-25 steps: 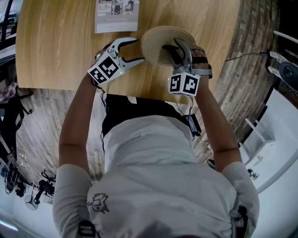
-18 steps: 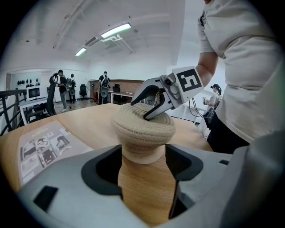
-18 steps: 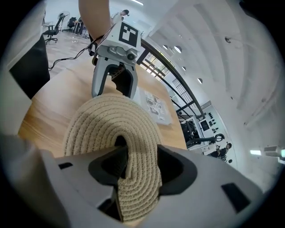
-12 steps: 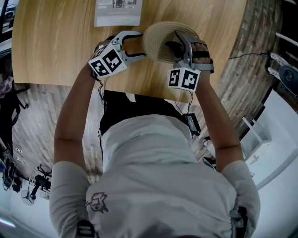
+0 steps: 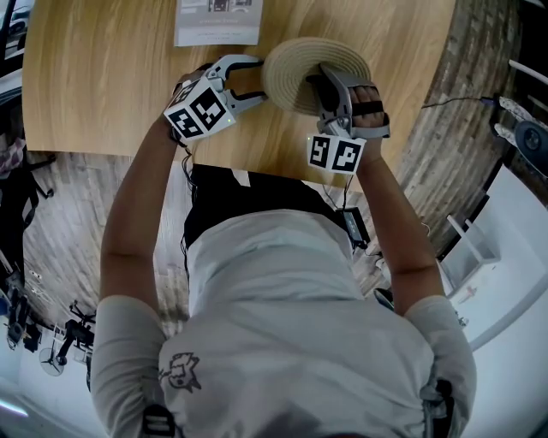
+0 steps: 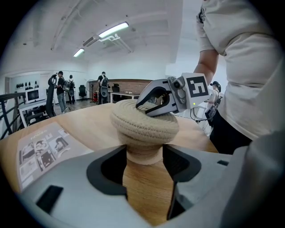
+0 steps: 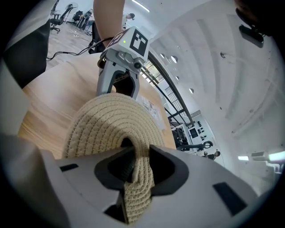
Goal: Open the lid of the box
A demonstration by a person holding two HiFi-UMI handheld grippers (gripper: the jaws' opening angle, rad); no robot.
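Rough woven-rope lid (image 5: 300, 68) on a smooth, matt wooden table (image 5: 111, 94).

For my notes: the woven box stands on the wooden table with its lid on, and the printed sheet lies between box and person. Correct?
No. The head view shows the printed sheet beyond the woven box, on the side away from the person. The box does stand on the wooden table with its lid on.

overhead; two close opposed views, common box (image 5: 291, 68)
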